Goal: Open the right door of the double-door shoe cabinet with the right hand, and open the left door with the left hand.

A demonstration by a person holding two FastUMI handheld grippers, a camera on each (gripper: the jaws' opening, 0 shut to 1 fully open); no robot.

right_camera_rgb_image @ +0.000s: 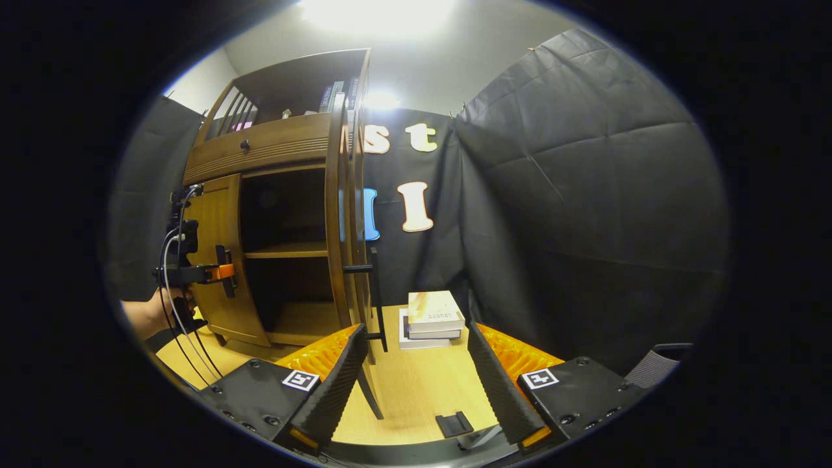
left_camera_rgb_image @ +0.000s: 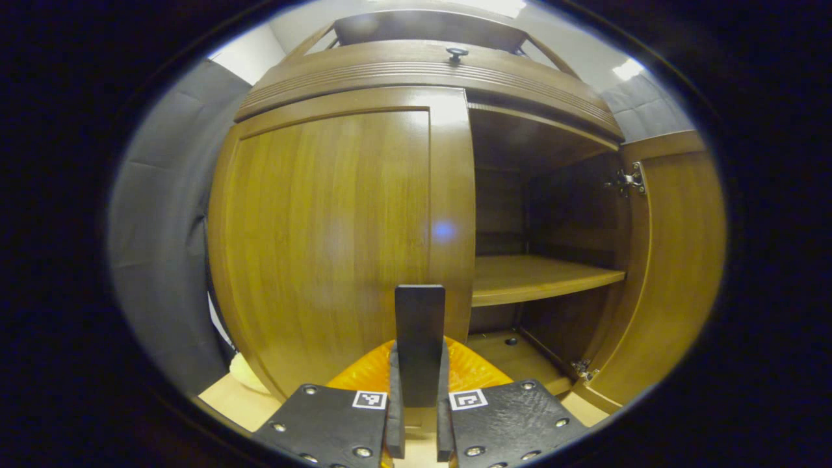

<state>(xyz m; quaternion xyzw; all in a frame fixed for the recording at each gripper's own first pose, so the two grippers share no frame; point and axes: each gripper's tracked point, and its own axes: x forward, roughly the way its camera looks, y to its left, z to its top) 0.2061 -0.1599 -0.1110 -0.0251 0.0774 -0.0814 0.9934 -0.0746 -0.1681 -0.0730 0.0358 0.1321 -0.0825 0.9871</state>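
The left door point(left_camera_rgb_image: 338, 247) is still shut; its upright handle point(left_camera_rgb_image: 420, 344) is clamped in the left gripper point(left_camera_rgb_image: 420, 422) jaws. The right gripper point(right_camera_rgb_image: 416, 390) jaws are spread wide, empty.

The right gripper point(right_camera_rgb_image: 413, 390) hangs with fingers spread wide before the cabinet point(right_camera_rgb_image: 279, 162), whose right door point(right_camera_rgb_image: 348, 214) stands open edge-on with its black handle point(right_camera_rgb_image: 375, 296), while the left gripper point(right_camera_rgb_image: 224, 272) sits at the left door point(right_camera_rgb_image: 221, 260) and 2 books point(right_camera_rgb_image: 434, 318) lie stacked on the table point(right_camera_rgb_image: 416, 383).
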